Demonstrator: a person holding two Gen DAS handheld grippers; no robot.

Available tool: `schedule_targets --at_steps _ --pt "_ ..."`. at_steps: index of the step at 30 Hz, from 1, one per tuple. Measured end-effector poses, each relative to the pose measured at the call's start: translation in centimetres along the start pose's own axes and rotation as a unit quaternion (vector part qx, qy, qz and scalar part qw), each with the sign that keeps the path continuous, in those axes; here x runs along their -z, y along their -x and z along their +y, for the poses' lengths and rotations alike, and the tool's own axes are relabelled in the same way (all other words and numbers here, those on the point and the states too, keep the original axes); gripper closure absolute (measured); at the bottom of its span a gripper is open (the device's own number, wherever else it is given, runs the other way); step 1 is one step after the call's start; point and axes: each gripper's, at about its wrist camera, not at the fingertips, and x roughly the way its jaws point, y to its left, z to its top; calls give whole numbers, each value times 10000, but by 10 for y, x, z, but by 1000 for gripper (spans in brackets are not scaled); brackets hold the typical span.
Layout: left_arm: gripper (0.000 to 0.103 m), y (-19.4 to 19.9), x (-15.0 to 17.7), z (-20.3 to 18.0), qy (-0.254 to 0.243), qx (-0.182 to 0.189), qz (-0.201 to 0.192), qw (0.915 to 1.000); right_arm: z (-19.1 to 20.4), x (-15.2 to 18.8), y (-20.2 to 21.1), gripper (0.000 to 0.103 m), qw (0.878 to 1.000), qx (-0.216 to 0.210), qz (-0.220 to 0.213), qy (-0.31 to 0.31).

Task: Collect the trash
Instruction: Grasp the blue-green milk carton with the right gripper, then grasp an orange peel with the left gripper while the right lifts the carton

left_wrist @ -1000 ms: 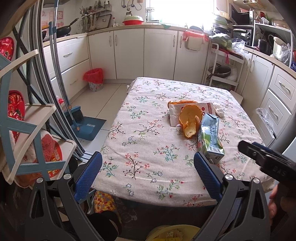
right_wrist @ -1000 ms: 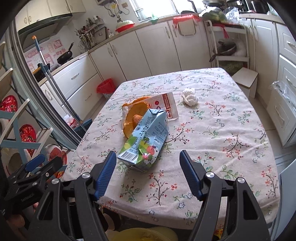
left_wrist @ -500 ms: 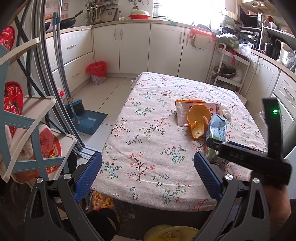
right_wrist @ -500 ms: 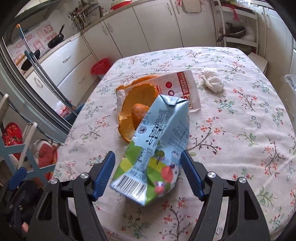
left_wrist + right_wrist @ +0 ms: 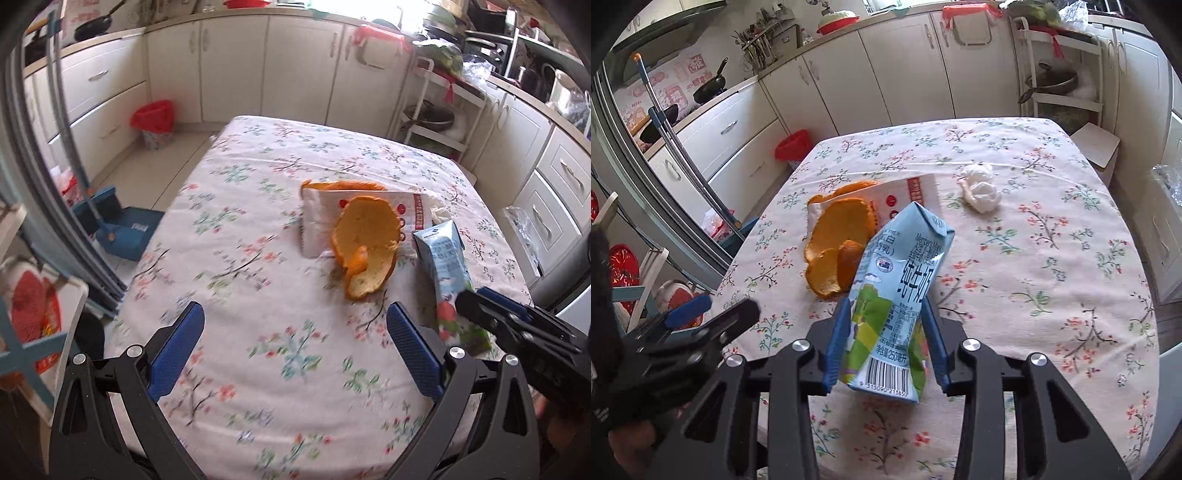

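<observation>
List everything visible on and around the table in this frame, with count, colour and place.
crushed milk carton: 1, light blue and green, between the closing right jaws
orange peel: several pieces, orange, on and beside the packet
flat paper packet: 1, white with red print, mid-table
crumpled tissue: 1, white, beyond the packet
floral tablecloth: 1, cream, covering the table
lined waste bin: 1, red, on the floor by the cabinets
dustpan: 1, blue, floor left of the table
left gripper: blue pads, open, empty
right gripper: blue pads, pressing the carton
</observation>
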Motion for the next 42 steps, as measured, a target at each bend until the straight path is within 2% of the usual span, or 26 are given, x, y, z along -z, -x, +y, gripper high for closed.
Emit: schedule_targets --at_steps 1,5,7,11,16,20,24,26,30,33,36,42 --pt "8 -6 -2 -5 -91 -8 -5 10000 -4 -1 0 63 9999 -75 9 -69" --pt "11 -22 -12 -13 -249 -73 -36 9997 -10 -2 -9 47 9996 -152 97 -239" --pt "14 -25 -15 -13 -309 -104 -47 9995 -11 -2 -17 44 9988 -278 200 -342" --pt "22 -32 -20 -13 -566 -86 -23 9984 -10 -2 -28 46 9980 -401 294 -400" --pt "36 -38 -23 -21 -957 108 38 9953 -6 -5 -19 50 9997 -70 230 -72" --pt "42 -41 -21 -31 -1180 281 45 9926 -23 -6 -8 50 9996 60 189 -196" --pt "48 -48 -23 -39 -1219 424 113 9916 -37 -3 -7 49 9989 55 372 -280" --pt "55 -55 -24 -39 -1127 516 234 9920 -37 -3 -6 48 9989 57 383 -251" --pt "87 -66 -22 -37 -899 662 489 9925 -36 -2 -7 48 9991 82 331 -248" --pt "96 -63 -20 -33 -757 698 534 9933 -38 -2 -8 48 9991 78 285 -291" --pt "98 -56 -17 -28 -668 798 606 9927 -39 -1 -7 48 9991 81 256 -324" --pt "98 -53 -8 -25 -796 678 773 9915 -41 2 -16 43 9987 237 293 -330"
